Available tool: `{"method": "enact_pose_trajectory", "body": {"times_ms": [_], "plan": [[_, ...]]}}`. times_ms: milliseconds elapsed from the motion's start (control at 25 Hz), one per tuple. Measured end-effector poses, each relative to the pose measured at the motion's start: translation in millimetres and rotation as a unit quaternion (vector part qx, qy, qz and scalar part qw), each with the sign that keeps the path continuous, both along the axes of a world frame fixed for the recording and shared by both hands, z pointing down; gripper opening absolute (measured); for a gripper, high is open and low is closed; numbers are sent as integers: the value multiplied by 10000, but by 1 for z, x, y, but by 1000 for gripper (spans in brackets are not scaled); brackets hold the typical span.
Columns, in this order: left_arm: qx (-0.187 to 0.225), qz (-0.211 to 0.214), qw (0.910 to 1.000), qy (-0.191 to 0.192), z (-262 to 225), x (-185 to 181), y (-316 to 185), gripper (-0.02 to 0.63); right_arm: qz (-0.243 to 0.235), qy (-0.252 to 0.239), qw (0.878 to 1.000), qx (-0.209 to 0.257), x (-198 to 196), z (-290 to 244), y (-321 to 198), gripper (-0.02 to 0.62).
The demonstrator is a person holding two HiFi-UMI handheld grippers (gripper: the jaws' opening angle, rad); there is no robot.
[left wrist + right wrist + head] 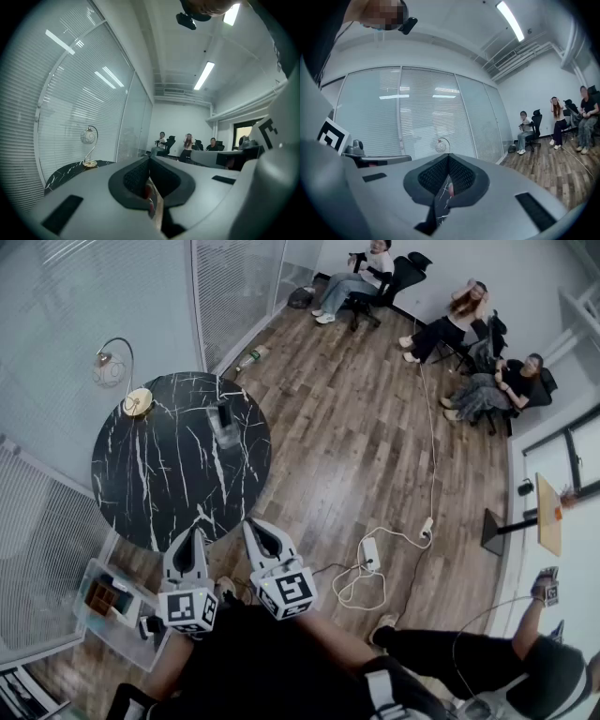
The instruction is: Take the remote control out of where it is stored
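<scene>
I see no remote control that I can make out for certain. A small dark upright thing in a clear holder (pixel 223 423) stands near the middle of the round black marble table (pixel 159 484); what it is I cannot tell. My left gripper (pixel 194 536) and right gripper (pixel 253 527) hover side by side over the table's near edge, pointing toward it. Both are well short of the holder. In the left gripper view the left gripper (pixel 150 160) has its jaws together with nothing between them. The right gripper (pixel 449 156) is likewise shut and empty.
A globe lamp (pixel 120 381) stands at the table's far left rim. A clear plastic box (pixel 108 606) of small items sits on the floor at lower left. Cables and a power strip (pixel 369 554) lie on the wood floor. Three people sit on chairs (pixel 473 352) at the far wall.
</scene>
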State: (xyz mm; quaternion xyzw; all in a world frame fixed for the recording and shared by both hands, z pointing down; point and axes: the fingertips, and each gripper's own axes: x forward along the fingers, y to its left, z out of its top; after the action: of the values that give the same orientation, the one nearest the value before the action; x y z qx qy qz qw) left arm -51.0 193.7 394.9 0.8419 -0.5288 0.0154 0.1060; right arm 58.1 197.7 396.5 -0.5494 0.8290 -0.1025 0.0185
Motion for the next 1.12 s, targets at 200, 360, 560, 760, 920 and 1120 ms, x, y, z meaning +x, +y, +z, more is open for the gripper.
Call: {"method": "enact_pose_trajectory", "body": {"times_ms": [200, 360, 560, 760, 920, 1120], "plan": [[-29, -4, 10000, -24, 2, -11, -2, 9, 53, 33, 10000, -37, -6, 3, 0, 2], [-70, 33, 10000, -13, 6, -21, -5, 8, 84, 59, 9999, -113, -15, 9, 0, 2], [-71, 152, 9999, -20, 8, -30, -5, 8, 223, -53, 9996, -141, -23, 12, 3, 2], [-40, 290, 9996, -61, 8, -42, -7, 8, 335, -63, 9993, -137, -36, 15, 1, 2], [-37, 402, 9992, -53, 9, -55, -8, 9, 422, -69, 9990, -89, -50, 13, 1, 2], [-26, 520, 9986, 11, 12, -67, -13, 8, 613, -11, 9981, -11, -59, 11, -1, 2]]}}
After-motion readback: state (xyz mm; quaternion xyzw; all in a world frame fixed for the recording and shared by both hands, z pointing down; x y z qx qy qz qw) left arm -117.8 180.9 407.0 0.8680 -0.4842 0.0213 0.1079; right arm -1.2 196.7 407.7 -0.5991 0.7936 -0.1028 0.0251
